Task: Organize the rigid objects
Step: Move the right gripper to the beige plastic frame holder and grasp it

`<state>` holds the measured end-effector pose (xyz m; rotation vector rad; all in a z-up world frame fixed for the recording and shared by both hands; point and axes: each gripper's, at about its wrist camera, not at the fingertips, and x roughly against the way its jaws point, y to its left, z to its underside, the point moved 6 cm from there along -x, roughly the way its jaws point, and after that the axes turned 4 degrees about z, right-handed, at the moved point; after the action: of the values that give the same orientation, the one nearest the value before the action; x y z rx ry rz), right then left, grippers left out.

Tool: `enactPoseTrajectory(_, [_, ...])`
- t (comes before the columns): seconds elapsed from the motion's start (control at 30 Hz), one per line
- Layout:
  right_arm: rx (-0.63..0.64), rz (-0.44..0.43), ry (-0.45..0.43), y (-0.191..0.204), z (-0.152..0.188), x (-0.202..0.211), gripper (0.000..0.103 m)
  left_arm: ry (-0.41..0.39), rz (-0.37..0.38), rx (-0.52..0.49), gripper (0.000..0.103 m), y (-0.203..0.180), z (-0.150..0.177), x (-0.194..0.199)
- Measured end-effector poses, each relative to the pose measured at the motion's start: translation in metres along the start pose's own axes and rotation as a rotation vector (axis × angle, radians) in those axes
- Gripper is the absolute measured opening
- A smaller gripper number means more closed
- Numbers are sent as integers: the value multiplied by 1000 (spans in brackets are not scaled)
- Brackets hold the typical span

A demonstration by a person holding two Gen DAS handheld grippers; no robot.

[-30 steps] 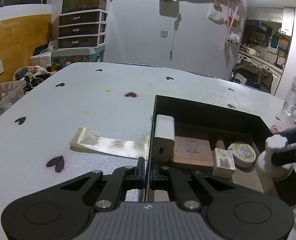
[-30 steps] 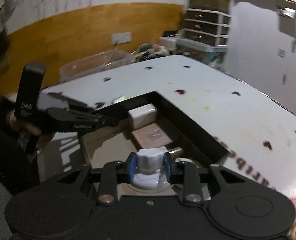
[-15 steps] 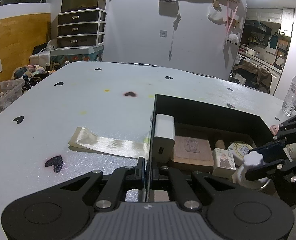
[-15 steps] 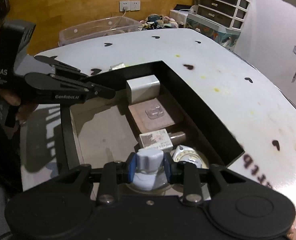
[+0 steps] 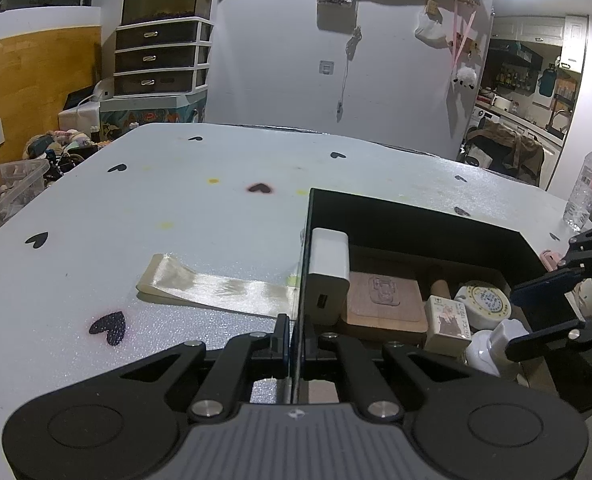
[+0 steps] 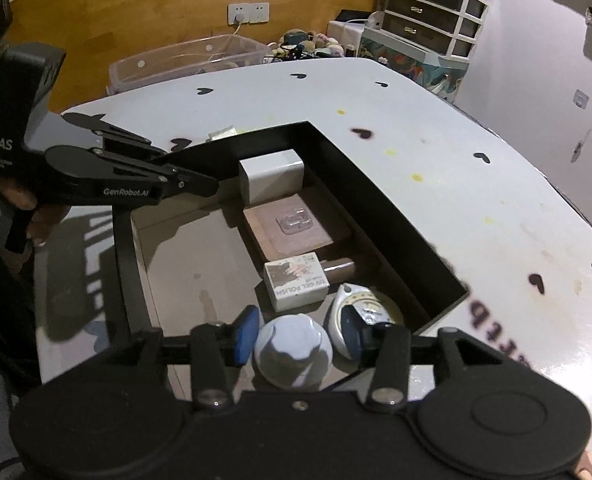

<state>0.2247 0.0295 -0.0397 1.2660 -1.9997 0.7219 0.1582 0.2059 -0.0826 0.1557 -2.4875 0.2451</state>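
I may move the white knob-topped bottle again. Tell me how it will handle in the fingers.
The white bottle looks like hard plastic, so probably stiff and unlikely to dent. Its top is rounded and lobed, so flat pads may slip on it; gripping lower is likely safer. It stands upright in the black box on a wider base, so a light nudge probably won't tip it.

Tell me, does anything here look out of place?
Yes: a cream ribbon strip lies loose on the table, its end running under the black box's wall, while the other items sit inside the box.
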Motion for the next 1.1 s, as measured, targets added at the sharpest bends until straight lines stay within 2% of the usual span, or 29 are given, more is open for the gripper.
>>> enactPoseTrajectory(0.17, [-44,-32,-46,-1,-2,11,48,-1,1,1,3,0,0,0])
enactPoseTrajectory(0.27, [-78,-45,-87,-2,-5,22,55,-1,0,2,3,0,0,-1])
enactPoseTrajectory(0.43, [-127,-7,-181,-1,-7,42,63,-2,1,4,4,0,0,-1])
enactPoseTrajectory(0.53, [-165,19,-227,-4,-4,55,72,-2,-4,3,3,-1,0,0])
enactPoseTrajectory(0.7, [-225,59,-272,-7,5,68,97,-11,-11,2,3,-1,-1,3])
enactPoseTrajectory(0.77, [-232,86,-279,-6,12,70,101,-13,-15,5,3,-1,0,4])
enactPoseTrajectory(0.9, [-246,150,-294,-3,26,75,103,-15,-24,0,4,-2,0,7])
enactPoseTrajectory(1.1, [-342,241,-323,-10,52,87,103,-17,-35,-3,4,-3,0,9])
